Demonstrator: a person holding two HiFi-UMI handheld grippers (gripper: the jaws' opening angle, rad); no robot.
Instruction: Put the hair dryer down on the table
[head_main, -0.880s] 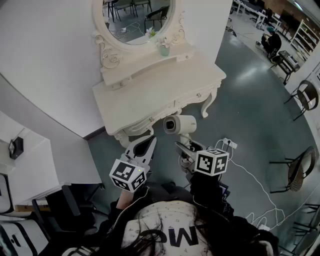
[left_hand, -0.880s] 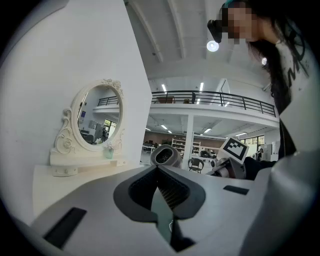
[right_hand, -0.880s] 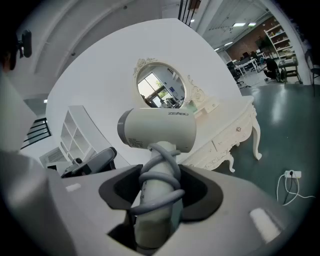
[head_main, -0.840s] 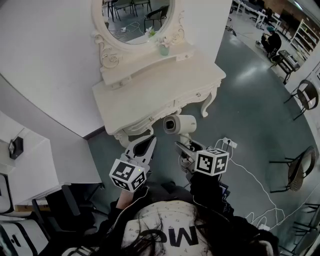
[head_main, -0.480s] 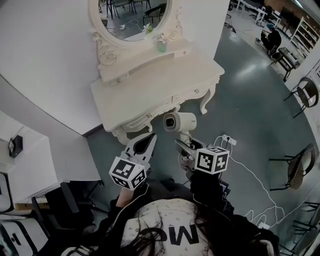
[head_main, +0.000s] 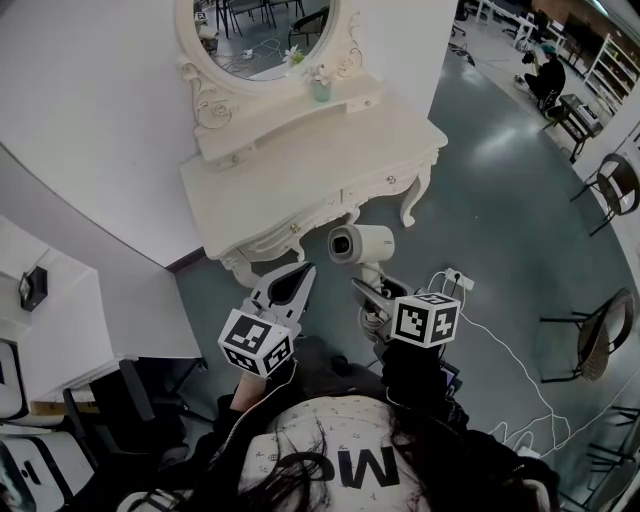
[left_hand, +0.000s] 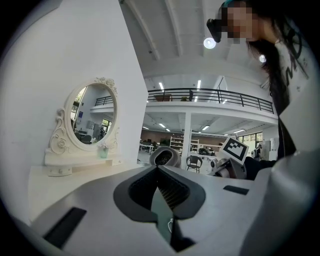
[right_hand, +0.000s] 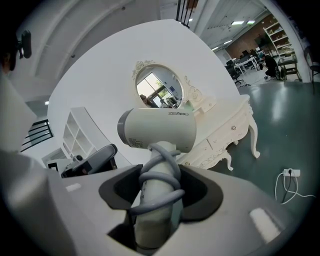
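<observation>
My right gripper (head_main: 372, 296) is shut on the handle of a white hair dryer (head_main: 360, 245), whose grey cord is wound round that handle. In the right gripper view the hair dryer (right_hand: 157, 131) stands upright between the jaws, barrel lying crosswise. It hangs in the air just in front of the white dressing table (head_main: 270, 180), whose top lies beyond it. My left gripper (head_main: 290, 283) hovers to the left of the dryer, jaws together with nothing between them. In the left gripper view the left gripper (left_hand: 159, 172) points toward the table (left_hand: 65, 175) and the dryer (left_hand: 165, 156).
An oval mirror (head_main: 262, 35) and a small green vase (head_main: 320, 88) stand at the back of the table. A white cabinet (head_main: 60, 320) is at the left. A power strip (head_main: 452, 281) and cables lie on the grey floor at the right, with chairs (head_main: 600, 345) beyond.
The view has shifted a little; the dressing table sits slightly higher in the head view. Both grippers and the dryer keep nearly the same places.
</observation>
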